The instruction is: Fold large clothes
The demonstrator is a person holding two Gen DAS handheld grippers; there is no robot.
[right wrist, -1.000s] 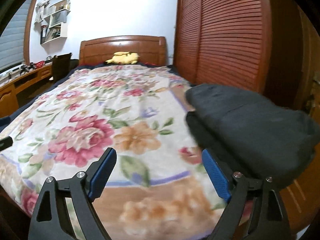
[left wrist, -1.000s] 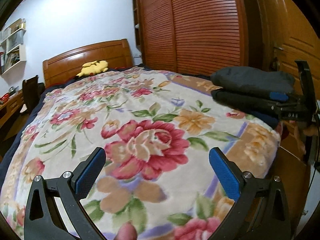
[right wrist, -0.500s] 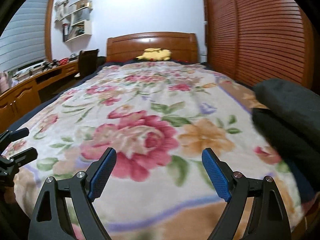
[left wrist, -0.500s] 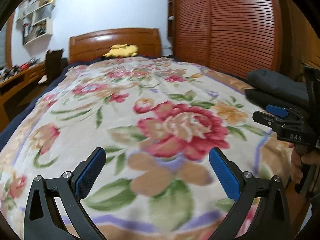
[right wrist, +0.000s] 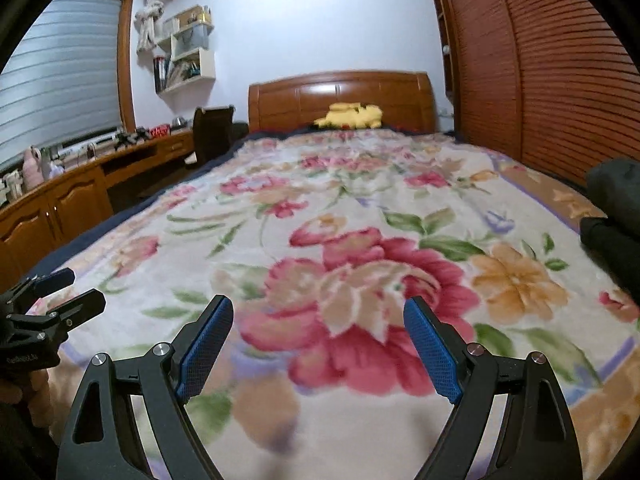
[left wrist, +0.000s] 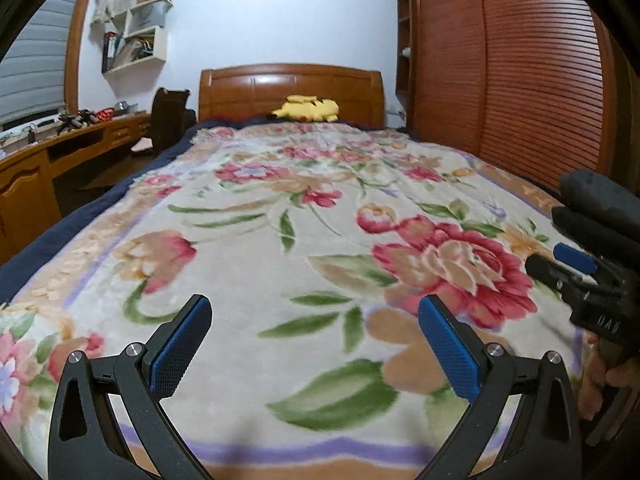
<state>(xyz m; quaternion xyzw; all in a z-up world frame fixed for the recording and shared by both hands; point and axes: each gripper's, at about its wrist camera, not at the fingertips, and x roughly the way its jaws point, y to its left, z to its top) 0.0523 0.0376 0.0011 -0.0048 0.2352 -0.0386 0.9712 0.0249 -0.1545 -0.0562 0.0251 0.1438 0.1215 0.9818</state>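
Wooden headboard [left wrist: 290,88], louvred wardrobe [left wrist: 512,72]

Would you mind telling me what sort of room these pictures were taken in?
A bedroom in a home, most likely. A bed with a floral blanket and a wooden headboard fills the view, a slatted wooden wardrobe lines one wall, and a long desk runs under a window with blinds.

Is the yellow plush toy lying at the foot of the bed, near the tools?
No, the yellow plush toy lies at the far end, right against the wooden headboard.
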